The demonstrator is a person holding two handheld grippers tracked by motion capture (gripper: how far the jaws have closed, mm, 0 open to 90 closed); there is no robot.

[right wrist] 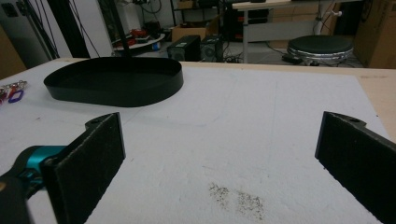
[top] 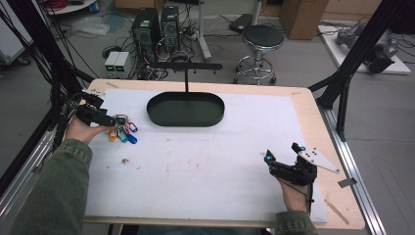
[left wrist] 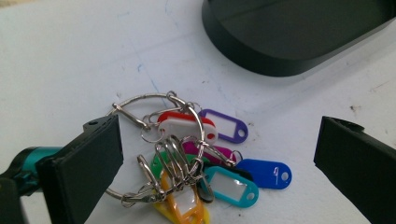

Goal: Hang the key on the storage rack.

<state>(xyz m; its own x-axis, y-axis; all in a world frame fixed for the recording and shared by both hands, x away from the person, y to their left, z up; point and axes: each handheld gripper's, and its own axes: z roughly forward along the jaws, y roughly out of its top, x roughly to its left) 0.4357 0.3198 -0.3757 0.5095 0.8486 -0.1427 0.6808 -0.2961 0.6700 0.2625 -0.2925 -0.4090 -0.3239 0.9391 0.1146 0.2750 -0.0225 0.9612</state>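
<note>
At the far left of the worktop (top: 205, 161), my left tool (top: 110, 119) sits right at the bunch of keys (top: 122, 132), jaws wide apart and gripping nothing. In the left gripper view the bunch of keys (left wrist: 196, 163) lies flat on the white surface between the two jaws, just ahead of them: the big wire ring (left wrist: 140, 100) is toward the left jaw and the coloured tags fan out toward the right jaw. That makes the bunch's long spread run roughly across the jaw gap, so I judge a short push forward and down puts the ring inside the bite.

Moving right, the black oval tray (top: 186, 108) lies beyond the keys, near but apart from them.

Far right, my right tool (top: 284, 155) rests well away, jaws also spread and empty, so the left hand is plainly the nearer one.
</note>
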